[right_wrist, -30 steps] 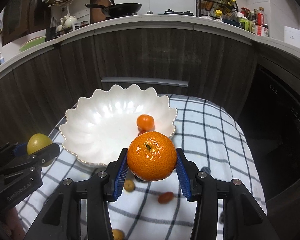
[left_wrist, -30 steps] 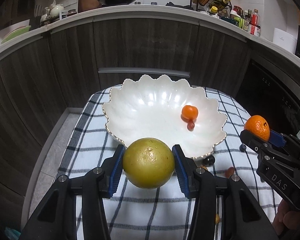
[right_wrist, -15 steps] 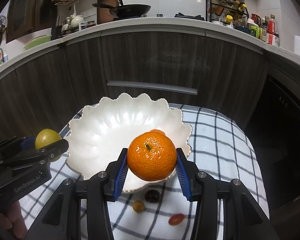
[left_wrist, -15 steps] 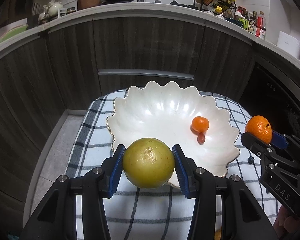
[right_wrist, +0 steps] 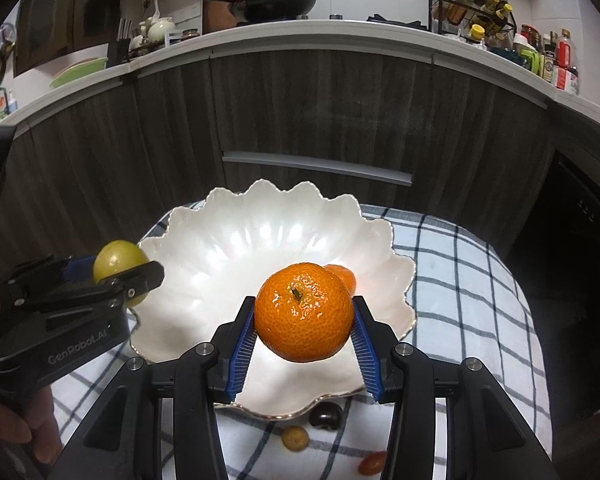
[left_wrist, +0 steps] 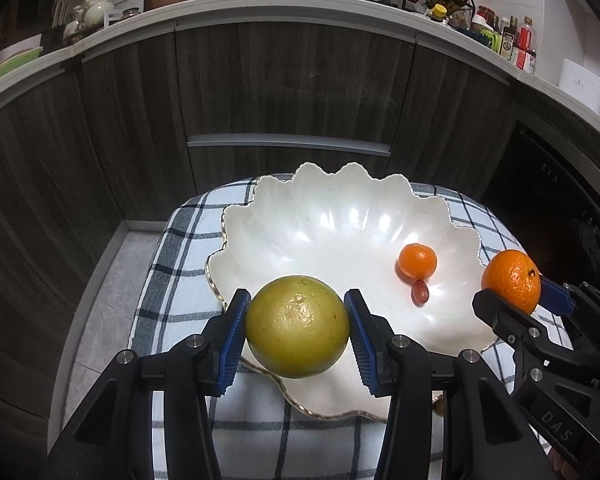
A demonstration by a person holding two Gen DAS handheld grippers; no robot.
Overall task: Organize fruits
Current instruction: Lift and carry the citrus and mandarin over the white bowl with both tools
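With the left hand-held gripper (left_wrist: 296,334) clamping the green citrus (left_wrist: 297,326) and the right hand-held gripper (right_wrist: 304,330) the orange (right_wrist: 305,311) over the bowl (right_wrist: 204,264), lower both low before releasing, clear of the mandarin (left_wrist: 417,260).

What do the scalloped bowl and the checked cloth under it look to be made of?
Bowl: probably glazed ceramic or porcelain; its white surface is glossy, almost pearly, with bright highlights and a thin gold-coloured rim. Cloth: a woven fabric, likely cotton; it is matte, with dark check lines, and drapes softly over the edge.
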